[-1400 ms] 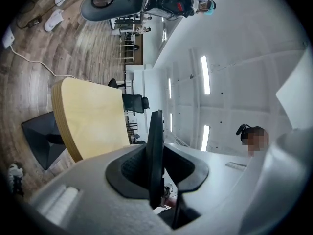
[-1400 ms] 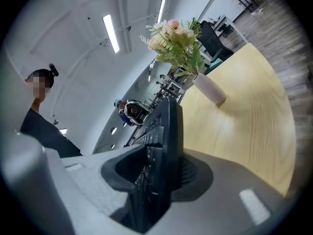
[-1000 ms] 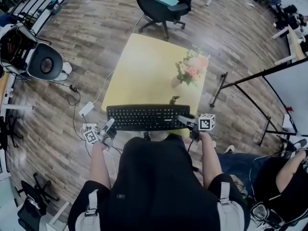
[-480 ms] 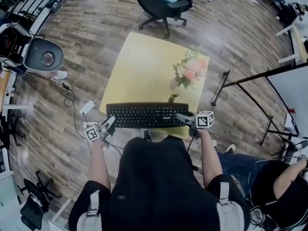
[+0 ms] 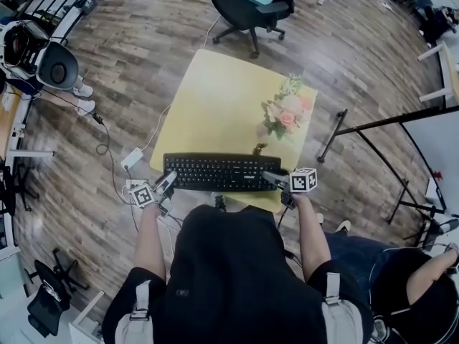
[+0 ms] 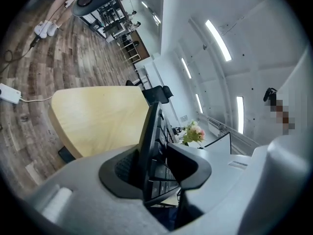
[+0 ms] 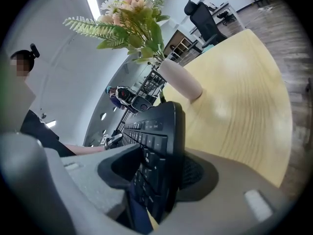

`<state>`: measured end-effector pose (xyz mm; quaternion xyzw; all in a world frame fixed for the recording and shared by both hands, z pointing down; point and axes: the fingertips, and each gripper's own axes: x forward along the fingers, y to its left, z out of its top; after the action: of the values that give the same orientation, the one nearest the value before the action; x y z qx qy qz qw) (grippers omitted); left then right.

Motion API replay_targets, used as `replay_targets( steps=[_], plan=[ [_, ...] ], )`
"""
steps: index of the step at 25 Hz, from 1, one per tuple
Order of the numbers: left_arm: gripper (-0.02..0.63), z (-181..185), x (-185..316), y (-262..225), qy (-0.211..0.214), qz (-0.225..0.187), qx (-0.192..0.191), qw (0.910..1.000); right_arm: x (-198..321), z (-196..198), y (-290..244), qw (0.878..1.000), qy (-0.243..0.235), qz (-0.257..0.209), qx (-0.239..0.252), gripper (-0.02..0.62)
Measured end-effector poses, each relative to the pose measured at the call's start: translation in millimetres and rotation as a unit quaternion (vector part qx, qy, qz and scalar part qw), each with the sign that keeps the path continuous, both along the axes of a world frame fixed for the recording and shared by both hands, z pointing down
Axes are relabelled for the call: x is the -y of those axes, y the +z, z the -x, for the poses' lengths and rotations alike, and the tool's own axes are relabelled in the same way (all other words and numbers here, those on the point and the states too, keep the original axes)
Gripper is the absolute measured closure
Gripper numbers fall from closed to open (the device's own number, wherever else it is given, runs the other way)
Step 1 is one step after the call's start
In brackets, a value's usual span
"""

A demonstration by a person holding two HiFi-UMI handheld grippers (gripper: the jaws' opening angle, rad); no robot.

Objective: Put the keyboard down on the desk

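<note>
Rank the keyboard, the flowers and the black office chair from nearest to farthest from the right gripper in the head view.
1. keyboard: right end between the right gripper's jaws, which have just been opening.
2. flowers: on the desk, far right.
3. black office chair: beyond the desk.

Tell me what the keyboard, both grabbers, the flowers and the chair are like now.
keyboard: level along the desk's near edge, ends between the jaws.
left gripper: jaws just opening, loose round the keyboard.
right gripper: jaws just opening, loose too.
flowers: standing in their vase.
chair: nobody on it.
</note>
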<state>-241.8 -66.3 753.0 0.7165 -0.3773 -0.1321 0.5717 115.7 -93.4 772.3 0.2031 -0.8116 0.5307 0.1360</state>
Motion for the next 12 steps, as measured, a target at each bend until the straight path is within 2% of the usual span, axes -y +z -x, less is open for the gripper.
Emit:
replay_targets(
  steps=[3,5,8,12],
  plan=[
    [0.459,5.6,0.4,7.4,0.0,0.012,0.035,0.9993,3.5,2.0,2.3,1.0,0.002,-0.002,-0.003,0.382],
    [0.456,5.6,3.1,9.1,-0.001,0.016,0.04,0.9991,6.6,2.4,5.9,1.0,0.003,-0.003,-0.01,0.376],
    [0.448,0.7,15.2,5.8,0.013,-0.011,0.046,0.9988,11.5,2.7,14.5,1.0,0.001,-0.004,-0.025,0.365],
    [0.443,-1.1,23.6,7.7,0.021,-0.017,0.061,0.9978,15.7,1.5,20.3,0.999,0.002,-0.003,-0.042,0.356]
  ],
)
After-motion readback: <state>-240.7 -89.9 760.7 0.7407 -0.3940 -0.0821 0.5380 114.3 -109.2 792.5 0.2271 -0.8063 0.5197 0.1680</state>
